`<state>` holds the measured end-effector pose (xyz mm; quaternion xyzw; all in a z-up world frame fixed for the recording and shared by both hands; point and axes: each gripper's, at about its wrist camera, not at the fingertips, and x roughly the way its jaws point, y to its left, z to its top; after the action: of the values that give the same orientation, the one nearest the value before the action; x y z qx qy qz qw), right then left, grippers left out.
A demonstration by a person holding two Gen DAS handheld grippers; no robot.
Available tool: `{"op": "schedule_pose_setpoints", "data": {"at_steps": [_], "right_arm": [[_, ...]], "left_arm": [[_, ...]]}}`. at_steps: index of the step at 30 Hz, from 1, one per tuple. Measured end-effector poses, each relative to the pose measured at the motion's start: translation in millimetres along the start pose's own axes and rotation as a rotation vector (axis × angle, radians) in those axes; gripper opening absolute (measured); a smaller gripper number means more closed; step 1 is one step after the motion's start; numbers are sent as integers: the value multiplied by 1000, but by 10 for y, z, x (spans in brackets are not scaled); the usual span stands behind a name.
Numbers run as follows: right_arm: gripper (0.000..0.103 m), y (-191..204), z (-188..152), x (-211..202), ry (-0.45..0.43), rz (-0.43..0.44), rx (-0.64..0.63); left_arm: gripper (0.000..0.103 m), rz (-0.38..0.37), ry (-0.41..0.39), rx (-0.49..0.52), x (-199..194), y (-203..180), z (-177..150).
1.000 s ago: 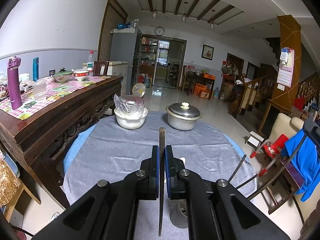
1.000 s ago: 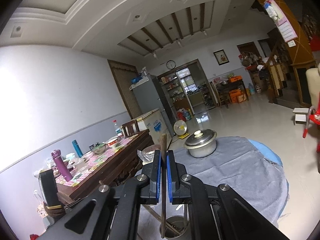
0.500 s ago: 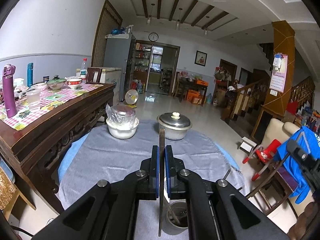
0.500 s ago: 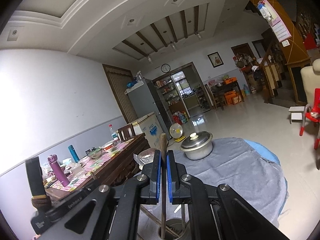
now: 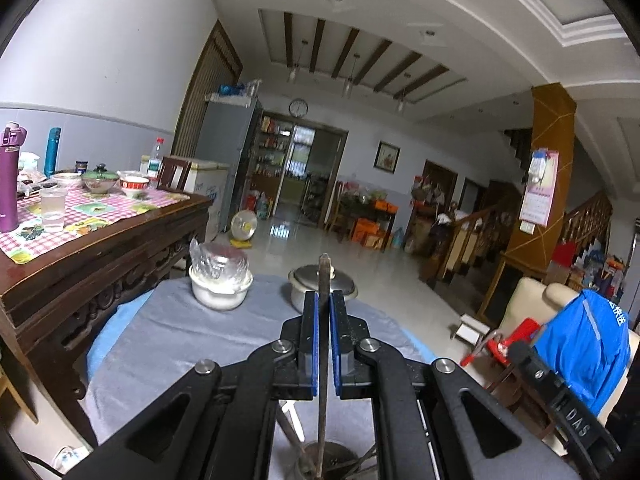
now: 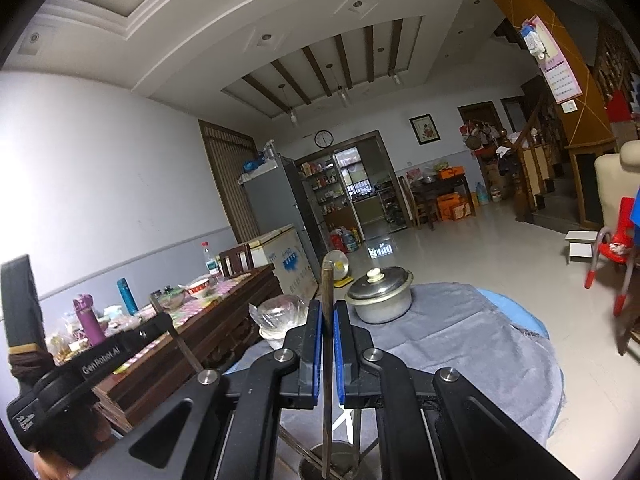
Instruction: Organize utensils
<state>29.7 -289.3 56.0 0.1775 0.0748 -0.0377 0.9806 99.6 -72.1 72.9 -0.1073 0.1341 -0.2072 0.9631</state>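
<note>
both grippers, left gripper [image 5: 324,308] and right gripper [image 6: 327,316], have lowered, each clenching a chopstick [image 5: 322,360] whose tip now enters the holder [image 6: 336,458].

Right tool [image 6: 327,312] clamps an upright wooden chopstick [image 6: 327,364] whose lower end dips into a metal utensil cup [image 6: 340,458] on the grey-clothed surface [image 6: 472,344]; a lidded pot [image 6: 379,294] stands beyond.

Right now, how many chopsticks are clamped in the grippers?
2: one chopstick upright in the left gripper, one chopstick upright in the right gripper. More sticks lean in the metal holder below, partly hidden.
</note>
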Motion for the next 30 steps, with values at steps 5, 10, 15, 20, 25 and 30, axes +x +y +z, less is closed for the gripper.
{"op": "schedule_pose_setpoints", "data": {"at_steps": [5, 10, 15, 20, 25, 30], "right_arm": [[6, -16, -64, 70, 25, -4, -3], [6, -17, -103, 102, 32, -12, -14], [6, -22, -113, 114, 37, -12, -13], [6, -8, -121, 125, 45, -11, -12], [6, -18, -147, 136, 51, -10, -12], [6, -21, -158, 139, 53, -9, -12]], "left_arm": [[5, -7, -15, -7, 61, -5, -129], [5, 8, 19, -5, 174, -18, -220], [5, 25, 33, 14, 217, -51, -254], [5, 37, 56, 21, 240, -69, -283], [5, 45, 69, 21, 251, -76, -301], [5, 46, 75, 25, 252, -75, -317]]}}
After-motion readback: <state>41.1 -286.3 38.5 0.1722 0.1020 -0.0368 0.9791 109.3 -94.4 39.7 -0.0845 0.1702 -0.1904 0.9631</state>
